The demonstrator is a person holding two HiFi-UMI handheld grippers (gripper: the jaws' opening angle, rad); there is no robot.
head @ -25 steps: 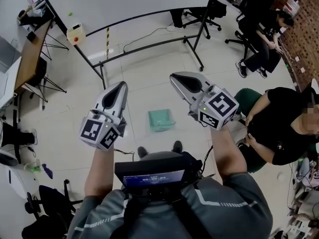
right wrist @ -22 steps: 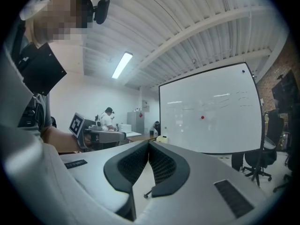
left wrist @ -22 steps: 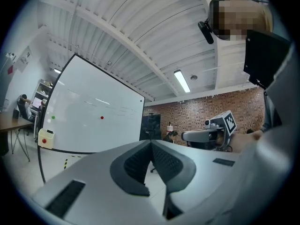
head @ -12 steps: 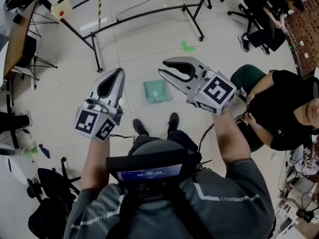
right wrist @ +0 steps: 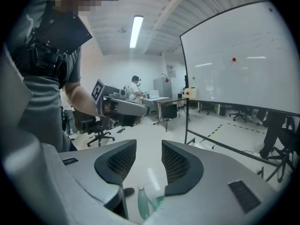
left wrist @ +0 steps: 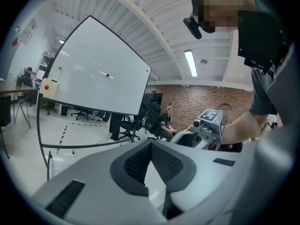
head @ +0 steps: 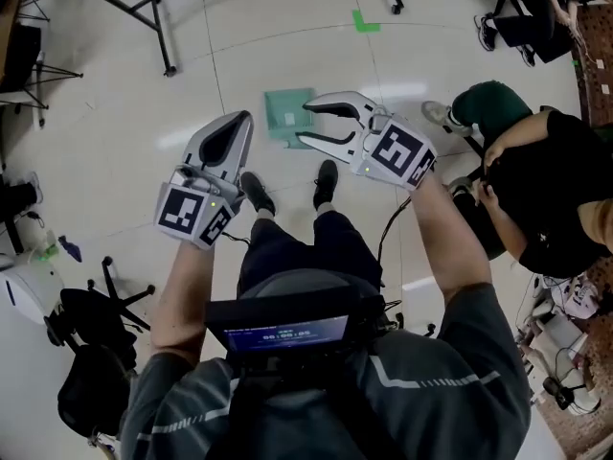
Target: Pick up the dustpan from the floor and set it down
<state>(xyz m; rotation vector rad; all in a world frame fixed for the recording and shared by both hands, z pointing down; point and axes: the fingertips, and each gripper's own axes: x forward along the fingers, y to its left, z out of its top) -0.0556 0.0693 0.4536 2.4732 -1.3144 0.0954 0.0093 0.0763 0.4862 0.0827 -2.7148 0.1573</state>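
The green dustpan (head: 289, 113) lies flat on the pale floor just ahead of my shoes. In the right gripper view its handle (right wrist: 142, 203) shows low down, below the jaws. My right gripper (head: 306, 123) hovers over the dustpan's right edge; its jaws are opening, with only floor between them and nothing held (right wrist: 149, 154). My left gripper (head: 243, 121) hangs to the left of the dustpan, apart from it, with its tips together and empty (left wrist: 151, 144). The left gripper view sees no dustpan, only the right gripper (left wrist: 207, 124) across from it.
A whiteboard's black frame legs (head: 163, 29) stand at the far left; the board (right wrist: 243, 64) fills the right gripper view's right. A green tape mark (head: 365, 20) lies beyond the dustpan. A seated person in black (head: 546, 190) is close on the right. A black chair (head: 91, 353) stands behind left.
Both grippers have sunk toward the floor and now sit level with the dustpan. The right jaws, shut a second ago, have spread apart. The left jaws stayed shut.
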